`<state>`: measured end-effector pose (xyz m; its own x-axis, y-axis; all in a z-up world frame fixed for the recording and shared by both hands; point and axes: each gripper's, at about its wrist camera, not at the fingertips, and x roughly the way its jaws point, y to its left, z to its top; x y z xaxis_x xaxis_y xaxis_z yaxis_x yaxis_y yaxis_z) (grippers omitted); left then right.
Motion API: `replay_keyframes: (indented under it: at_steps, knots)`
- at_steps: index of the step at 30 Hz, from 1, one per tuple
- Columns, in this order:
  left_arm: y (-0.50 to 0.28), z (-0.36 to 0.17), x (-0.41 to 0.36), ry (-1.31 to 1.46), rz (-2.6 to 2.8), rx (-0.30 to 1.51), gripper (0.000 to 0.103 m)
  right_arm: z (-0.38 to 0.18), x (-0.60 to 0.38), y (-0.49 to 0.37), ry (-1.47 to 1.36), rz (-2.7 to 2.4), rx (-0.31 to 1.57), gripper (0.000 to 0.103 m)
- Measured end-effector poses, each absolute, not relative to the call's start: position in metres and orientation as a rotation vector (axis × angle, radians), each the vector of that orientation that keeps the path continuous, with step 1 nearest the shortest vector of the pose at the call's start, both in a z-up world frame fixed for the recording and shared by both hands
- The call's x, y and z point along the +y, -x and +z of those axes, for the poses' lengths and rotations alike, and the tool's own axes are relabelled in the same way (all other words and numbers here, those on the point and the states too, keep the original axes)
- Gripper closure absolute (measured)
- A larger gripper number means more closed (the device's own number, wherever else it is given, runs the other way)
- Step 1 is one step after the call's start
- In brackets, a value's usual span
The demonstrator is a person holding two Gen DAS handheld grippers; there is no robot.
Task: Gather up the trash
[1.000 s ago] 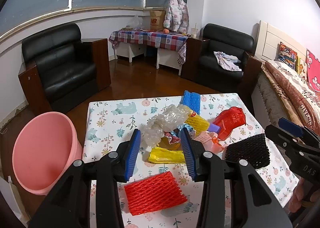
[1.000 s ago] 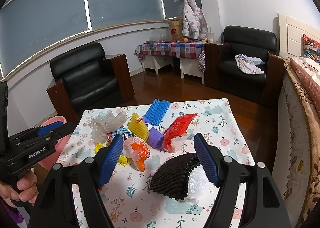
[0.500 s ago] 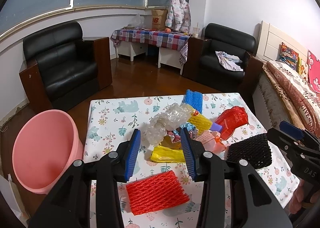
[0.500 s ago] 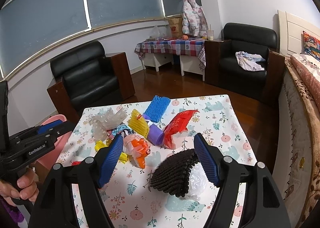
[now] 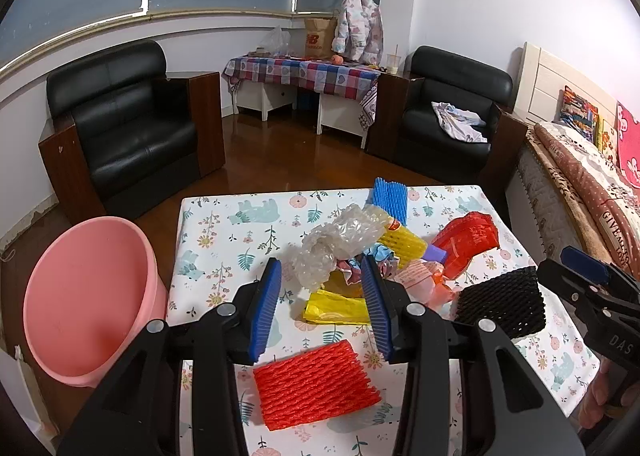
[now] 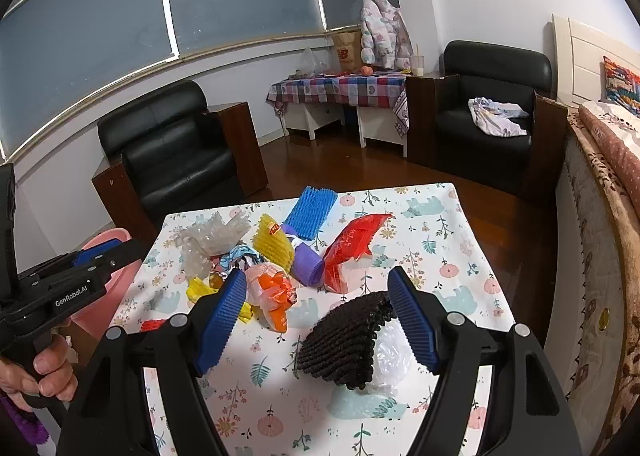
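Left gripper (image 5: 322, 310) hangs over the table (image 5: 224, 232), jaws apart and empty, a red foam net (image 5: 314, 388) lying just below them. Past the net sits a yellow bag (image 5: 336, 308), crumpled clear plastic (image 5: 336, 244) behind it; left of the table stands a pink tub (image 5: 88, 296).

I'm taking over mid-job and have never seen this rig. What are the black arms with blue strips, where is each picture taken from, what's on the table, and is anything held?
No robot: a person holds a hand gripper in each hand. Each picture comes from a fisheye camera on one gripper, looking along its two blue-padded fingers. The left gripper and right gripper are both open and hold nothing. On the floral table lies trash: red foam net, black foam net, yellow bag, clear plastic wrap, red wrapper, blue foam net. A pink tub stands beside the table.
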<state>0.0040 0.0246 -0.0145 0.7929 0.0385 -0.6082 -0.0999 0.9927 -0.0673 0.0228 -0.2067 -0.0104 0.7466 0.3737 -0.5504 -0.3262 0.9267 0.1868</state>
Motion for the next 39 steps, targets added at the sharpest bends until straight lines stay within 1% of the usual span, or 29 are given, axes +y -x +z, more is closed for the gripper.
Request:
replay_keyframes:
  at_steps: [15, 24, 32, 39]
  knots:
    - [-0.003, -0.019, 0.030, 0.105, 0.071, 0.660, 0.061, -0.011, -0.212, -0.023, -0.079, 0.354, 0.624, 0.031]
    - [0.002, -0.024, 0.047, 0.140, 0.049, 0.687, 0.061, -0.013, -0.219, -0.021, -0.075, 0.325, 0.630, 0.031]
    - [0.012, -0.042, 0.073, 0.189, 0.034, 0.767, 0.061, -0.022, -0.230, -0.022, -0.088, 0.304, 0.658, 0.031]
    - [0.024, -0.078, 0.075, 0.163, 0.020, 0.893, 0.061, -0.029, -0.232, -0.024, -0.098, 0.300, 0.681, 0.031]
